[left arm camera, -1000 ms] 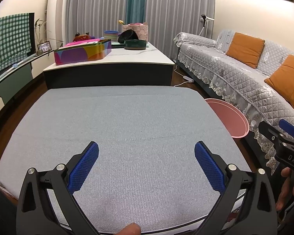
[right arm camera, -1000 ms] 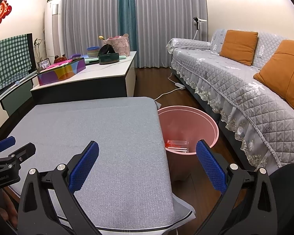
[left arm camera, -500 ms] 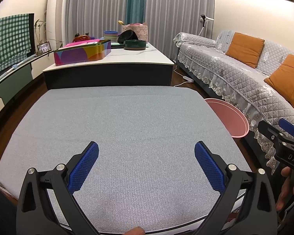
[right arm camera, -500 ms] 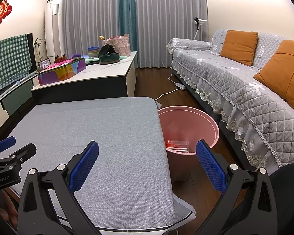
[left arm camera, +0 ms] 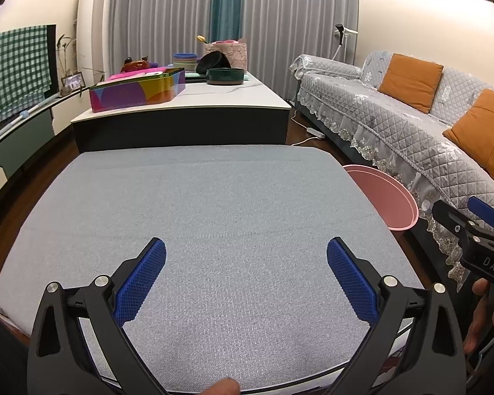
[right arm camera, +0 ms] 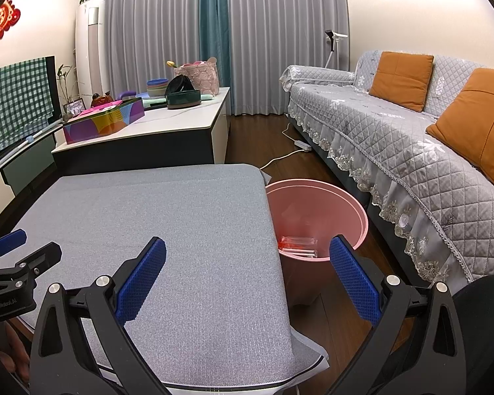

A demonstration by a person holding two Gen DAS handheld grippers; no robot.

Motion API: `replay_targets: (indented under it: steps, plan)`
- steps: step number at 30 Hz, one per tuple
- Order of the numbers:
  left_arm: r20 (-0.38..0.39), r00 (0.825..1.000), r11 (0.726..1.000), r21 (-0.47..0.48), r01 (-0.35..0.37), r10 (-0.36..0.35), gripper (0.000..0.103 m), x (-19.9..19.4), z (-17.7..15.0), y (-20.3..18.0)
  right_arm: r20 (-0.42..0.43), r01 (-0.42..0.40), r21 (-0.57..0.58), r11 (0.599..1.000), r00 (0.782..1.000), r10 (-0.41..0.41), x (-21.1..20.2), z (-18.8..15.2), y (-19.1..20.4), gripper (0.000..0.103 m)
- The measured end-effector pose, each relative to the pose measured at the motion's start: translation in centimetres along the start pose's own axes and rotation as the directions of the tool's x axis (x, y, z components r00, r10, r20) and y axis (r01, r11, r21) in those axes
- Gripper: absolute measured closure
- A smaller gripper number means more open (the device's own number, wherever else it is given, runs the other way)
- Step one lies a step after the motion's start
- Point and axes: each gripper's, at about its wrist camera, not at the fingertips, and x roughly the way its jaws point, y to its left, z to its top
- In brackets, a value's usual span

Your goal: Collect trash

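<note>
A pink bin [right arm camera: 316,210] stands on the floor at the right edge of the grey cloth-covered table [right arm camera: 148,217]; it also shows in the left wrist view [left arm camera: 388,197]. Clear and red wrappers [right arm camera: 298,247] lie at its bottom. My left gripper [left arm camera: 245,273] is open and empty above the near part of the table [left arm camera: 197,204]. My right gripper [right arm camera: 247,273] is open and empty above the table's right front corner, with its right finger in front of the bin. The right gripper also shows at the right edge of the left wrist view [left arm camera: 471,230].
A grey quilted sofa [right arm camera: 411,151] with orange cushions runs along the right, close behind the bin. A white-topped cabinet [left arm camera: 187,112] behind the table holds a colourful box [left arm camera: 138,90], bowls and a basket. A power strip and cord [right arm camera: 296,148] lie on the wood floor.
</note>
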Motion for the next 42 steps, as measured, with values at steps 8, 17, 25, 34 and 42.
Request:
replay_targets:
  steps: [8, 17, 25, 34, 42]
  plan:
    - [-0.022, 1.0, 1.0, 0.003, 0.005, -0.005, 0.008, 0.37, -0.1, -0.22, -0.001, 0.001, -0.014, 1.0, 1.0, -0.001, 0.09, 0.1, 0.42, 0.005]
    - [-0.006, 1.0, 1.0, -0.004, 0.023, -0.023, 0.008, 0.19, 0.09, -0.45, -0.002, 0.003, -0.01, 1.0, 1.0, -0.003, 0.24, 0.0, 0.38, 0.005]
    - [-0.007, 1.0, 1.0, -0.005, 0.015, -0.015, 0.008, 0.31, 0.01, -0.37, 0.0, 0.001, -0.017, 1.0, 1.0, -0.001, 0.36, -0.15, 0.61, 0.005]
    - [0.001, 1.0, 1.0, -0.014, 0.008, -0.008, 0.008, 0.22, -0.25, -0.16, 0.0, 0.001, -0.016, 1.0, 1.0, -0.001, 0.38, -0.17, 0.58, 0.005]
    - [0.003, 1.0, 1.0, -0.01, -0.006, 0.006, 0.008, 0.12, -0.21, -0.16, 0.004, 0.002, -0.019, 1.0, 1.0, -0.002, 0.33, -0.24, 0.54, 0.005]
